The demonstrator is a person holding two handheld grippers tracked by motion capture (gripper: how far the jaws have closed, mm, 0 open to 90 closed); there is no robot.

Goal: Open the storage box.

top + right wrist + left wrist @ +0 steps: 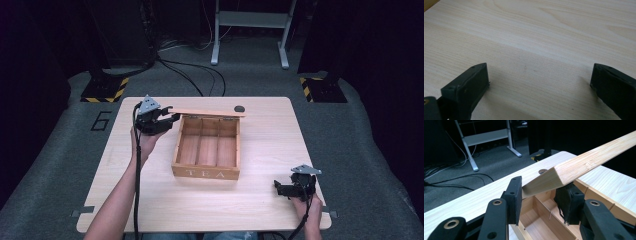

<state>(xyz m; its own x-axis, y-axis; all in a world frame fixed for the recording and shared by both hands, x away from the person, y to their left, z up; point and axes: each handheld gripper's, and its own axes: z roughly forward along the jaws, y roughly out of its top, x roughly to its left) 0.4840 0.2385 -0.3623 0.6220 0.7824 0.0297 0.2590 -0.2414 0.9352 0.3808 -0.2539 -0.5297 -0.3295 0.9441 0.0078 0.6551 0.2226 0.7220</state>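
A wooden tea box point(206, 172) marked "TEA" stands mid-table, its three compartments bare. Its lid point(210, 112) is raised along the far edge. My left gripper point(167, 118) is at the lid's left end and is shut on it. In the left gripper view the lid's corner point(564, 173) sits wedged between the two black pads point(515, 195), above the box's dividers point(541, 207). My right gripper point(282, 189) rests low over the table's near right corner, open. In the right gripper view its jaws stand wide apart point(539, 80) with bare tabletop point(536, 30) between them.
The light wooden table point(270, 145) has a dark round hole point(239, 108) just behind the lid. Beyond the table, black cables point(195, 70) cross the grey floor, a white desk frame point(250, 30) stands at the back, and yellow-black striped bases point(105, 90) flank it.
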